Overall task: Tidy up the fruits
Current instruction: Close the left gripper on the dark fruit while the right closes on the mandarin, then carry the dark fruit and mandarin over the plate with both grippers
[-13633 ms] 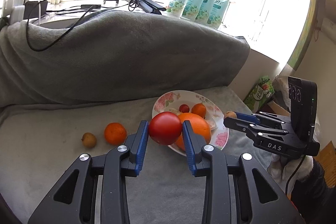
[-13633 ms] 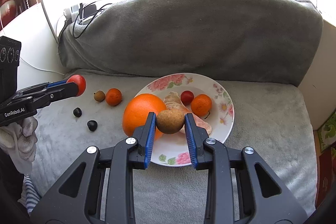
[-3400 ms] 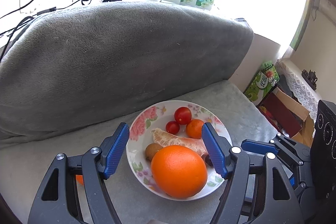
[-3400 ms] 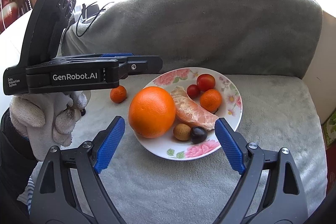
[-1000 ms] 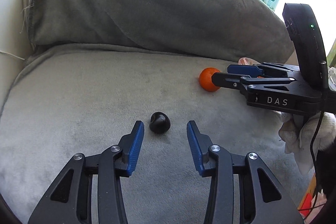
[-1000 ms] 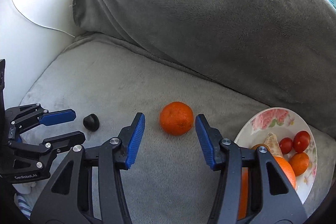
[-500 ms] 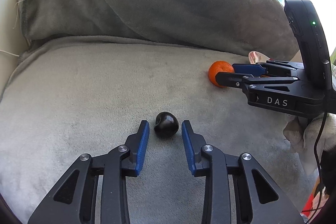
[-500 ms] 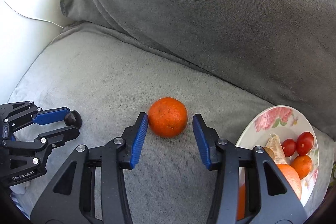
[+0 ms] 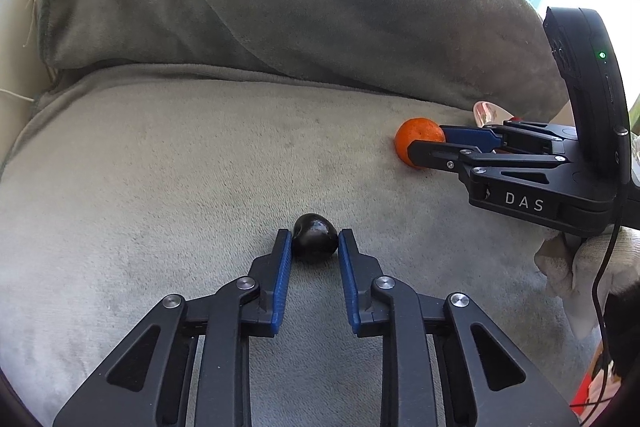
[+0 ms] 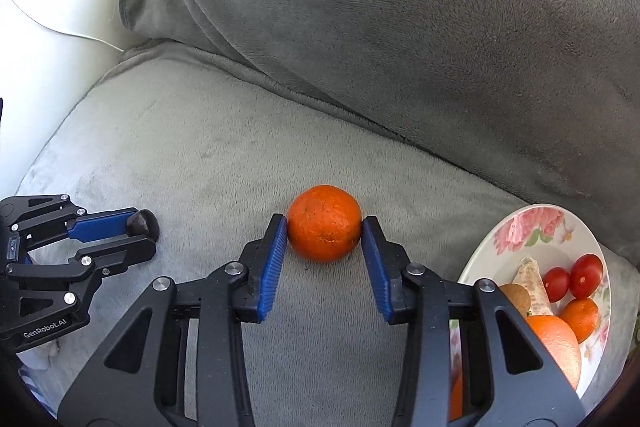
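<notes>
My left gripper (image 9: 314,242) is shut on a small dark fruit (image 9: 314,237) that rests on the grey cushion; it also shows in the right wrist view (image 10: 141,221) at the left. My right gripper (image 10: 325,225) is shut on a small mandarin (image 10: 324,222) that rests on the cushion; the mandarin also shows in the left wrist view (image 9: 418,139), between the right gripper's fingers. A floral plate (image 10: 528,231) at the right holds two cherry tomatoes (image 10: 576,279), a small mandarin (image 10: 582,313), a large orange (image 10: 554,343), a peeled segment and a brown fruit.
A grey blanket-covered backrest (image 10: 400,27) rises behind the seat cushion (image 10: 192,155). A white wall with a thin cable (image 10: 52,27) is at the left. Gloved hands hold both grippers.
Both grippers have closed: the left onto the dark fruit, the right onto the mandarin, which were between open fingers half a second ago.
</notes>
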A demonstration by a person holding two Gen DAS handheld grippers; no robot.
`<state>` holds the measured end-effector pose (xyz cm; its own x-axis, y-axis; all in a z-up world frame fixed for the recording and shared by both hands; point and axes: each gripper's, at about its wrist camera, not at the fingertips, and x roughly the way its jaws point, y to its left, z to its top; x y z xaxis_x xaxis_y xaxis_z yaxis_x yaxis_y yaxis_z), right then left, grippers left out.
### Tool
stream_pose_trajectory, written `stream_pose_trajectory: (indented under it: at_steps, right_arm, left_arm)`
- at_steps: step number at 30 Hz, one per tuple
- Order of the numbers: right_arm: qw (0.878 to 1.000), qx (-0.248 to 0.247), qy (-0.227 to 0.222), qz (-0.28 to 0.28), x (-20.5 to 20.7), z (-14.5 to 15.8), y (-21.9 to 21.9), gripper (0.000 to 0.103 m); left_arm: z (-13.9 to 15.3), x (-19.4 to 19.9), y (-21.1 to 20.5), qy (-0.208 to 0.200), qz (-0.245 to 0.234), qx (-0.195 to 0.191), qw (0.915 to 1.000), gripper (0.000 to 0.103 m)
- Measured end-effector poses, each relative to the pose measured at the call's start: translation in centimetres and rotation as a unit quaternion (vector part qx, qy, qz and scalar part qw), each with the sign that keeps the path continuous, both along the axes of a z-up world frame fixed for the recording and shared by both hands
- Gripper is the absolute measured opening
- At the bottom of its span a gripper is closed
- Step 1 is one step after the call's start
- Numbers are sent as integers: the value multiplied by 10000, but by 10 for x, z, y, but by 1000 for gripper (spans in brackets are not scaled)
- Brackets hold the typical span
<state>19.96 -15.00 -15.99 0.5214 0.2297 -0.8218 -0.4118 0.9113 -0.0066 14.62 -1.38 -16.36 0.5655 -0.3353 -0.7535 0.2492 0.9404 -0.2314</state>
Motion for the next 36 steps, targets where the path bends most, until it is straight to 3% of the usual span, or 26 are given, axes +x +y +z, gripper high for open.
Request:
stream_pose_trajectory:
  at_steps: [14,36]
  right_arm:
    - [9992,280,-283,-6,-24,25,-20,39]
    - [9912,701,-1074,-341,-88,91,-95,39]
  left_arm:
    - [20,-16,5,-201,-12,-108,9997,22]
    - [66,-31,-38,-765,-500,-129,9957,22]
